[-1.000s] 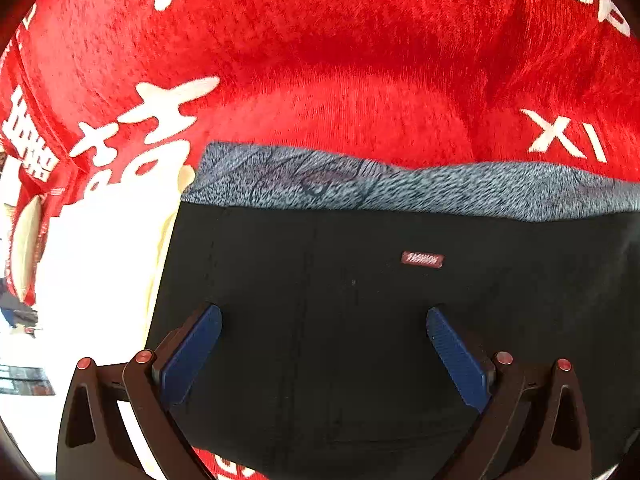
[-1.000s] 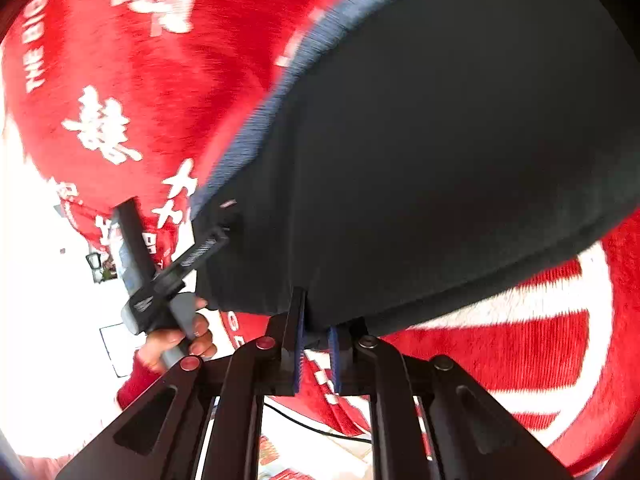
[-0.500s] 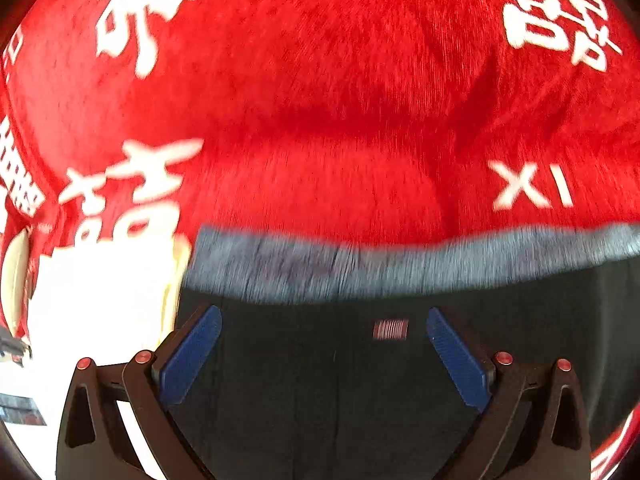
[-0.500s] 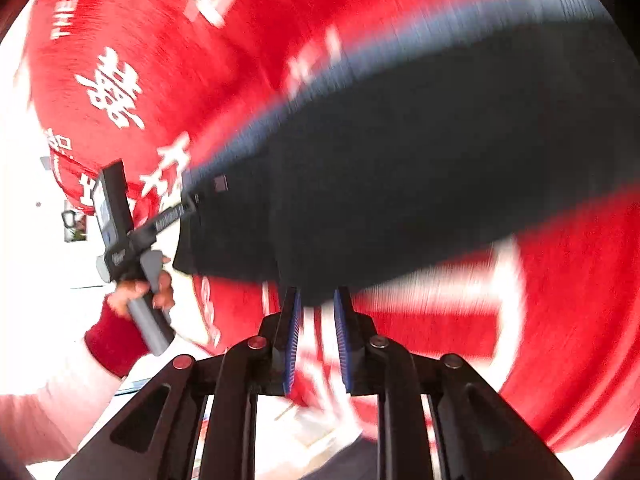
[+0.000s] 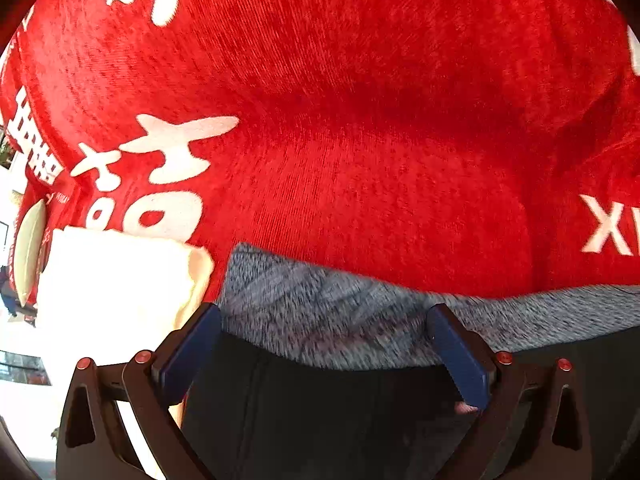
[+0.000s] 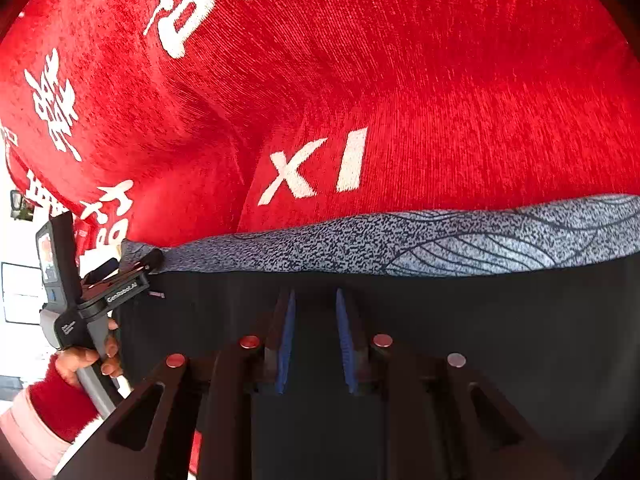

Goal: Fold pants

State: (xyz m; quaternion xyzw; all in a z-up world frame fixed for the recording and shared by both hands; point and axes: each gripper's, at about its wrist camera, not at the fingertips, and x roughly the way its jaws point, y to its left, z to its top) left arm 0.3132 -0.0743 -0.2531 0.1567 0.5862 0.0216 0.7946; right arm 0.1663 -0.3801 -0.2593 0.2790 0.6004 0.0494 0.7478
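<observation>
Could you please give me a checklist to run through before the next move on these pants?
1. Left claw free: ok, jaws wide above the grey waistband.
2. Right claw released: ok, jaws have just been opening, no fabric pinched.
3. Waistband straight: ok.
4. Pants flat on the red blanket: ok where visible.
5. Leg ends aligned: cannot tell, out of view.

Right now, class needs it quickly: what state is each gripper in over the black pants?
Left gripper: jaws wide open, holding nothing.
Right gripper: jaws just opened slightly, empty, above the black pants.
</observation>
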